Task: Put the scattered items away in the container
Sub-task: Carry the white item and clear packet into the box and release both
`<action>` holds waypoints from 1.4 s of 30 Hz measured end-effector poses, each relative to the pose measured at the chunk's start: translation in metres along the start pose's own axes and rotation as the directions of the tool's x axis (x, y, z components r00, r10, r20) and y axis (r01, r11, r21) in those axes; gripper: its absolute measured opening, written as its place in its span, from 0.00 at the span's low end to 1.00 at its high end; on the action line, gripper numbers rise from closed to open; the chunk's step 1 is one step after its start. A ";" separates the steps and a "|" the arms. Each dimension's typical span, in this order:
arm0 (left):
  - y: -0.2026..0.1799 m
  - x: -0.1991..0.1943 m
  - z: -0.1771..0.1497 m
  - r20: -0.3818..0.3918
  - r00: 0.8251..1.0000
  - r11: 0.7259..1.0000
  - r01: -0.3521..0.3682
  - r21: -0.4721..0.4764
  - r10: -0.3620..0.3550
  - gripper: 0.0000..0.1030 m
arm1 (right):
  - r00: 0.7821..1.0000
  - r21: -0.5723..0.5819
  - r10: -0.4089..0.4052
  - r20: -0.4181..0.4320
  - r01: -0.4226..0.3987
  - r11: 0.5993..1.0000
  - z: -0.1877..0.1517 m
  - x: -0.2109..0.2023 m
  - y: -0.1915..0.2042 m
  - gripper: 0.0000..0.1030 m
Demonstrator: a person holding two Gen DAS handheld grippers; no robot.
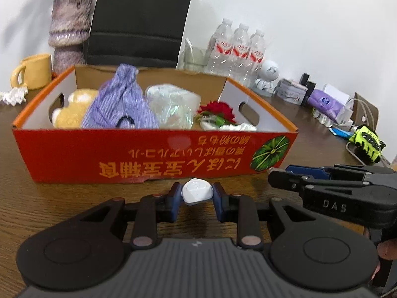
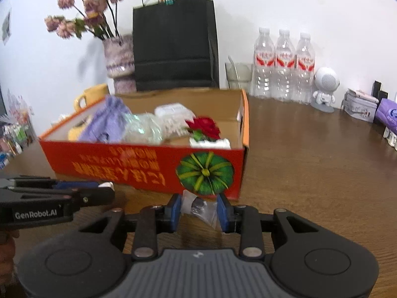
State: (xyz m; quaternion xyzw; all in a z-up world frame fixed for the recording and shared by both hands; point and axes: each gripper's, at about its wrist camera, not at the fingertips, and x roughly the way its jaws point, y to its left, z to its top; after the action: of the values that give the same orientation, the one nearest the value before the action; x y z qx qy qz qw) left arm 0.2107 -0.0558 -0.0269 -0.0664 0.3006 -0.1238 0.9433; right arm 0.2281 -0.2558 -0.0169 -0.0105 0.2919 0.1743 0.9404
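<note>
Left gripper (image 1: 197, 193) clamps white case (image 1: 197, 192); right gripper (image 2: 199, 207) clamps bag (image 2: 201, 207)

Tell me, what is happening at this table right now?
A person is tidying with a gripper in each hand. The left gripper holds a small white case; the right gripper is shut on a clear plastic bag. Both hover in front of the red box, which already holds cloth, a toy and a red flower.

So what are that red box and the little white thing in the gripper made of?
The red box looks like printed cardboard: brown raw inner walls, folded corners, cut handle holes. The white thing in the left gripper seems smooth, matte hard plastic, judging by its rounded moulded shape.
</note>
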 end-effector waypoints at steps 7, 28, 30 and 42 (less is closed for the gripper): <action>-0.001 -0.038 0.039 0.150 0.988 0.999 0.018 0.049 -0.025 0.26 | 0.990 -0.035 0.057 0.126 -0.052 0.998 0.046 -0.025 0.013 0.29; 0.095 0.062 0.123 0.129 0.982 0.989 -0.133 -0.059 0.140 0.27 | 0.998 0.005 -0.038 0.049 0.037 0.999 0.122 0.125 0.011 0.31; 0.095 0.064 0.124 0.111 0.984 0.990 -0.135 -0.048 0.139 0.54 | 0.998 0.010 -0.043 0.035 0.043 0.999 0.122 0.127 0.010 0.50; 0.083 0.060 0.123 0.085 0.977 0.981 -0.194 -0.021 0.195 1.00 | 0.999 0.016 -0.050 0.005 0.049 0.999 0.124 0.111 0.015 1.00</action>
State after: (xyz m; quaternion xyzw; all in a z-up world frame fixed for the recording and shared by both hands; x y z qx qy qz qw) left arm 0.3458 0.0142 0.0227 -0.0478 0.2655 -0.0261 0.9626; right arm 0.3765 -0.1911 0.0257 -0.0096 0.2902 0.1486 0.9453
